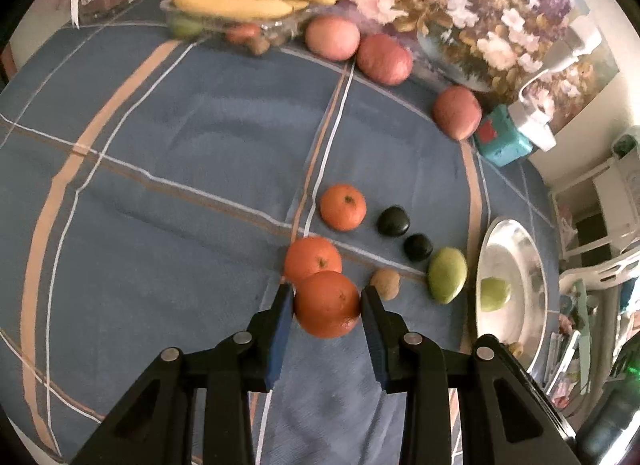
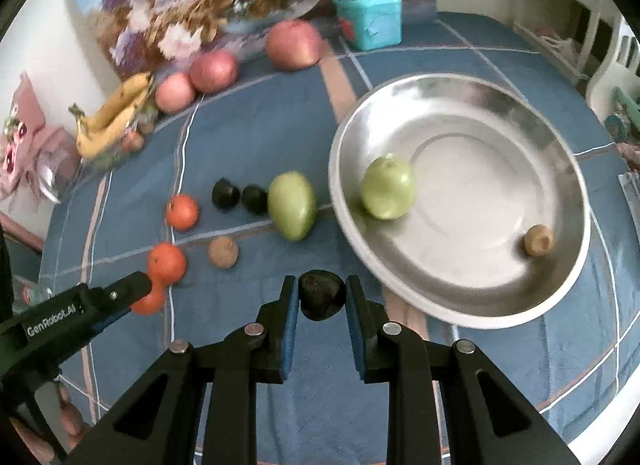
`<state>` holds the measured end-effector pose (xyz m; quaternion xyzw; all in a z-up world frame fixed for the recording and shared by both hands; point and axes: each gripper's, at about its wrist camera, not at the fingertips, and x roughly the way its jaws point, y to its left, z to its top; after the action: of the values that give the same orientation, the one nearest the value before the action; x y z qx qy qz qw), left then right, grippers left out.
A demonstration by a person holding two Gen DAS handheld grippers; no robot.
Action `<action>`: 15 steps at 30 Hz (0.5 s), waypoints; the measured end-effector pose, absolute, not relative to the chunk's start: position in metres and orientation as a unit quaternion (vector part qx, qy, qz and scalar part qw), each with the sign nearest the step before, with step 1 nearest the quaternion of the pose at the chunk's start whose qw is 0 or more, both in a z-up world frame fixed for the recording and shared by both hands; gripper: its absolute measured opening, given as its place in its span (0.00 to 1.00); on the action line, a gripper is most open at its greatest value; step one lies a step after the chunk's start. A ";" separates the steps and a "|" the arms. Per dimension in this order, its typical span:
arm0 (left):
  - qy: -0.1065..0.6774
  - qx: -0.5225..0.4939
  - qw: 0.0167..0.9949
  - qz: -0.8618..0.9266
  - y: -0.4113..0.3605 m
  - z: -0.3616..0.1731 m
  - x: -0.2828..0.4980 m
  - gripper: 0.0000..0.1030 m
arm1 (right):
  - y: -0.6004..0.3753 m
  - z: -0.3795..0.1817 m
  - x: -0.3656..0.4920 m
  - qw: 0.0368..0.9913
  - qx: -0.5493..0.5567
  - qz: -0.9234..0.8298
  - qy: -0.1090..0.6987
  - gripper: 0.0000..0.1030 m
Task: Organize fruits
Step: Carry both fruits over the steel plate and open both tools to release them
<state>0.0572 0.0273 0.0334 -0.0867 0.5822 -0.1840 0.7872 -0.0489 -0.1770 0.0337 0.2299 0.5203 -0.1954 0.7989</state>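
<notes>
I've got an orange (image 1: 327,304) pinched in the left gripper (image 1: 326,299) and a dark fruit (image 2: 322,294) in the right gripper (image 2: 322,297) — both clear of the cloth (image 1: 180,185), bound, I reckon, for the metal dish (image 2: 500,297) just beside, where a green fruit (image 2: 387,187) already sits.

Ahead of my fingers the desk (image 1: 160,153), under a blue checked cloth, carries two oranges (image 1: 343,207), two dark fruits (image 1: 393,220), a brown kiwi (image 1: 385,283) and a green mango (image 1: 447,274); right of them sits a steel plate (image 2: 472,93); far ahead, three red apples (image 1: 384,59).
</notes>
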 end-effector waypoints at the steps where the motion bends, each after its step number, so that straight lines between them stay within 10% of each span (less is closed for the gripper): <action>1: 0.580 -0.087 0.789 -0.183 0.024 0.035 0.058 0.36 | -0.177 0.036 -0.047 0.800 0.230 -0.197 0.517 0.24; 15: 0.558 -0.083 0.808 -0.170 -0.003 0.046 0.080 0.36 | -0.201 0.070 -0.001 0.823 0.239 -0.200 0.476 0.24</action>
<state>0.0800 -0.0032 0.0457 -0.0827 0.5581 -0.1700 0.8080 -0.0010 -0.2013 0.0697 0.2392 0.4756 -0.1998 0.8226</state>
